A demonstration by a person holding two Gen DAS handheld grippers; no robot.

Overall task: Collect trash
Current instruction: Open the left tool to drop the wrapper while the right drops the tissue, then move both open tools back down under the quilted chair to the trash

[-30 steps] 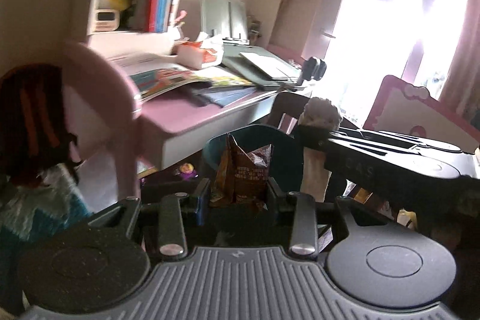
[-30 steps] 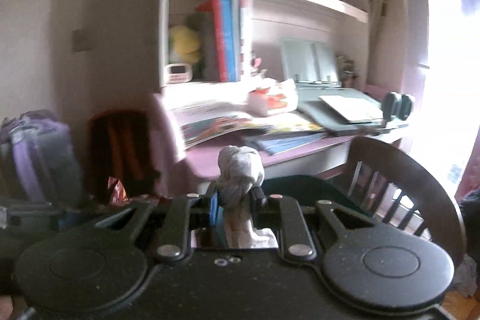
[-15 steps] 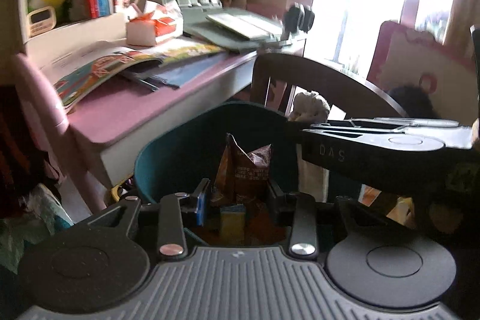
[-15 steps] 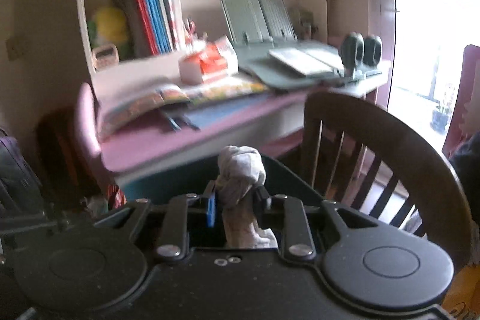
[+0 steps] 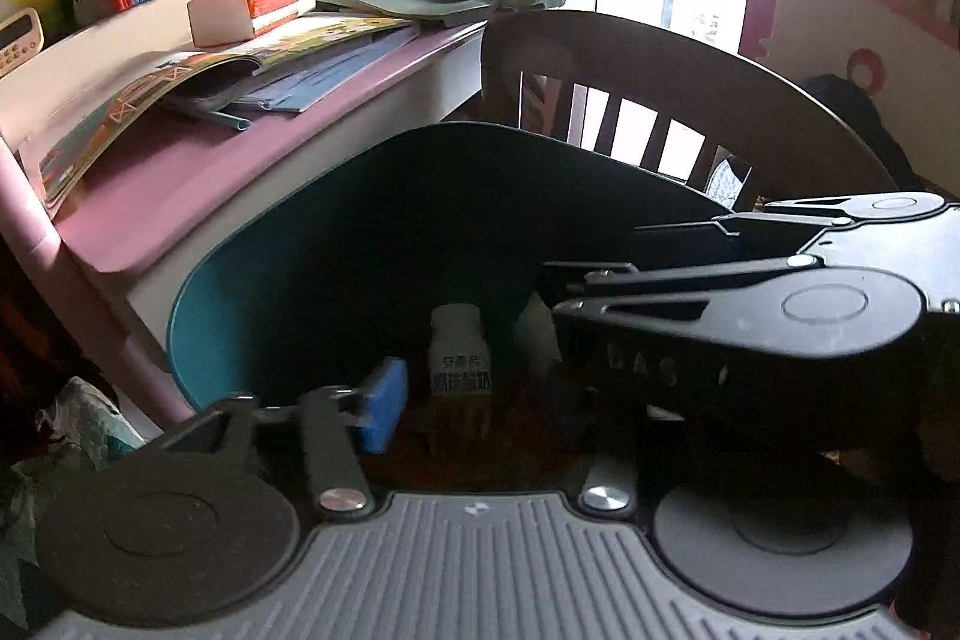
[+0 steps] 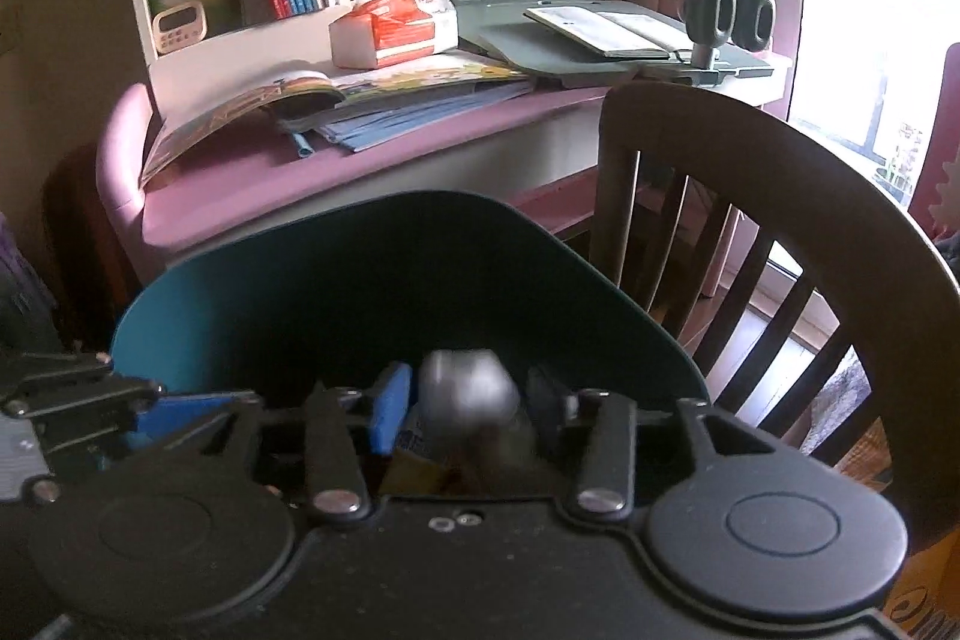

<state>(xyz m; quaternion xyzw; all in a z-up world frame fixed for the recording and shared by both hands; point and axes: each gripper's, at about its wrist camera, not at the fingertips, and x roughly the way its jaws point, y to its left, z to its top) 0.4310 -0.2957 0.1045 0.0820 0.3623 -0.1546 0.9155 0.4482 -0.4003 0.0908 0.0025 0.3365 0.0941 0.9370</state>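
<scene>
I hold both hand-held grippers over the teal bin (image 6: 336, 292), which stands by the front edge of the desk (image 6: 252, 184), next to the chair (image 6: 780, 196). My right hand-held gripper (image 6: 465, 403) is opening. A gray wad of paper (image 6: 465, 388) sits blurry between its pads, and nothing pinches it. My left hand-held gripper (image 5: 480, 400) is opening too, with nothing between its pads. Down in the bin I see a small white bottle (image 5: 459, 352).

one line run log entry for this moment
phase: drop | left gripper: opening, nothing between fingers | right gripper: opening, grey crumpled paper wad loose between fingers | target: teal plastic bin
</scene>
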